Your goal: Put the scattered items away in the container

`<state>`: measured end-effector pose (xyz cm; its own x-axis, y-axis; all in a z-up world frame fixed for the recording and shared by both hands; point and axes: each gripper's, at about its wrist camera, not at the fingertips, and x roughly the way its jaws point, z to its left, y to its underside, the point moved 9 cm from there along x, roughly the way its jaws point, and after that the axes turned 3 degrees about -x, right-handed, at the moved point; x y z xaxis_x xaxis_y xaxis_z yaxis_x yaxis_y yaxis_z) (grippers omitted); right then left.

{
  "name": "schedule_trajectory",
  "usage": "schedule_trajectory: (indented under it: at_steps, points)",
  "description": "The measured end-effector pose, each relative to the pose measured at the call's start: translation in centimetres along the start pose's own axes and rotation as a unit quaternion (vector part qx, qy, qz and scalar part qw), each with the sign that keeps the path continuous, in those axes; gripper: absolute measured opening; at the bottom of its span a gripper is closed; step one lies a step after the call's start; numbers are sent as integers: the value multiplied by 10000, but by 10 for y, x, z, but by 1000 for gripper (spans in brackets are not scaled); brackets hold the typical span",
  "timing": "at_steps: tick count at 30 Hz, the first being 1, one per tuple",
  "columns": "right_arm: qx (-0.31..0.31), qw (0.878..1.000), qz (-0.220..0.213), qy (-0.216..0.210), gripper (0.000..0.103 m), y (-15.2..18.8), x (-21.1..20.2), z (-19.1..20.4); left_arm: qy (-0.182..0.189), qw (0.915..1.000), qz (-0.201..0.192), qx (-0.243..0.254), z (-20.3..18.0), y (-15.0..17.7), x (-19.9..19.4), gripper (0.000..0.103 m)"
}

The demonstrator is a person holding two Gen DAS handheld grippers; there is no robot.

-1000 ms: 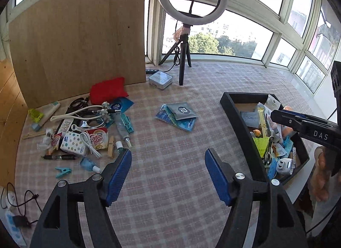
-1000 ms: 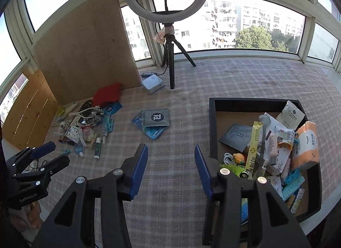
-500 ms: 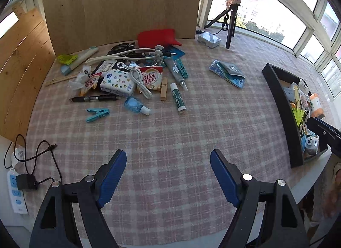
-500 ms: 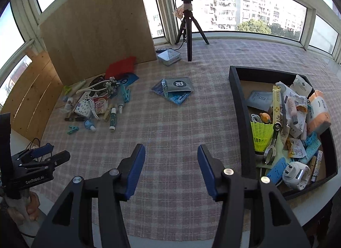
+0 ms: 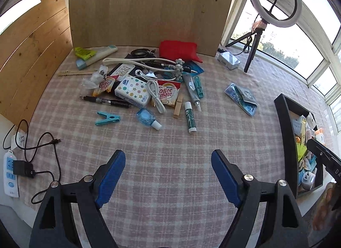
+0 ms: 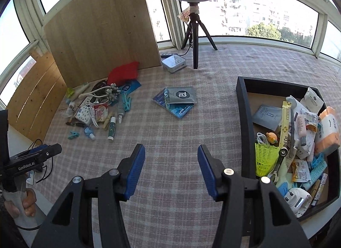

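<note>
Jaws of both our grippers, left gripper (image 5: pixel 168 175) and right gripper (image 6: pixel 171 168), stand wide (nothing between them) above the desk (image 5: pixel 170 141), container (image 6: pixel 245 124) alongside.

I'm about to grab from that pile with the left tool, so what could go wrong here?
1. The white cable lies draped over the coffee creamer packet and the tissue pack; lifting any one may drag the others.
2. The green tube is round and could roll when nudged.
3. The black tray is already crowded, so added items may slide off the heap.
</note>
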<state>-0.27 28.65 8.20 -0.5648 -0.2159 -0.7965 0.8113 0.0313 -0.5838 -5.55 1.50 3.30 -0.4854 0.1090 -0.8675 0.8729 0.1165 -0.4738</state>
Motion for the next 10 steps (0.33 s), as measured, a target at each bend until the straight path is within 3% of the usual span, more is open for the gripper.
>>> schedule_trajectory:
  at_steps: [4,7,10]
  points:
    - [2,10000,20,-76,51,-3,8,-9,-83,9999,-103,17,-10,-7,0,82]
    - [25,9999,51,-111,51,-3,14,-16,-69,9997,-194,-133,-14,-11,-1,88]
    - [23,9999,96,-141,51,-2,20,-21,-31,9987,-493,-86,-22,-16,-8,88]
